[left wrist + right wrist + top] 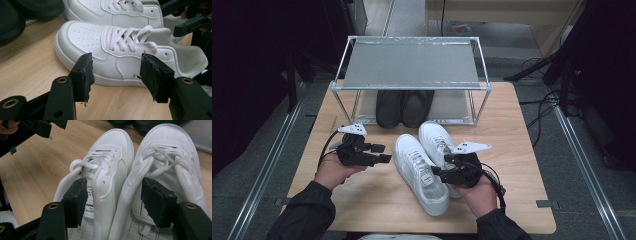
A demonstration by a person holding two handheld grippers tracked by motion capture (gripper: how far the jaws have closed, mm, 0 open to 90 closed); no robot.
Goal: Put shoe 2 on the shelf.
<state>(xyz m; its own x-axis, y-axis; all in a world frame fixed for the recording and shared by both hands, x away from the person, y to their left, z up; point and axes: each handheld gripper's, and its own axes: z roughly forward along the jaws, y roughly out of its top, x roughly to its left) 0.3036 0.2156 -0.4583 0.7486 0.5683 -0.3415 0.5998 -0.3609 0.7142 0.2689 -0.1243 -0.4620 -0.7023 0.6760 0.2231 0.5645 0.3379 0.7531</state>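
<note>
The two white shoes (427, 162) sit side by side in the middle of the table (522, 150), right between the two grippers. Bare wood lies open to their left and right. Behind them, the metal rack (412, 65) and black shoes (404, 107) block the way.

Both sneakers (419, 170) in front of me are plain white, laces and soles included, with rows of tiny punched dots over the toes and a white tongue label printed in black. My left gripper (382, 153) and right gripper (435, 172) are black, each topped by a pale grey plate. The counter (522, 150) is light wood with a fine grain. The pair of shoes (404, 107) under the silver-grey rack (412, 65) is black. My sleeves (307, 212) are dark.
</note>
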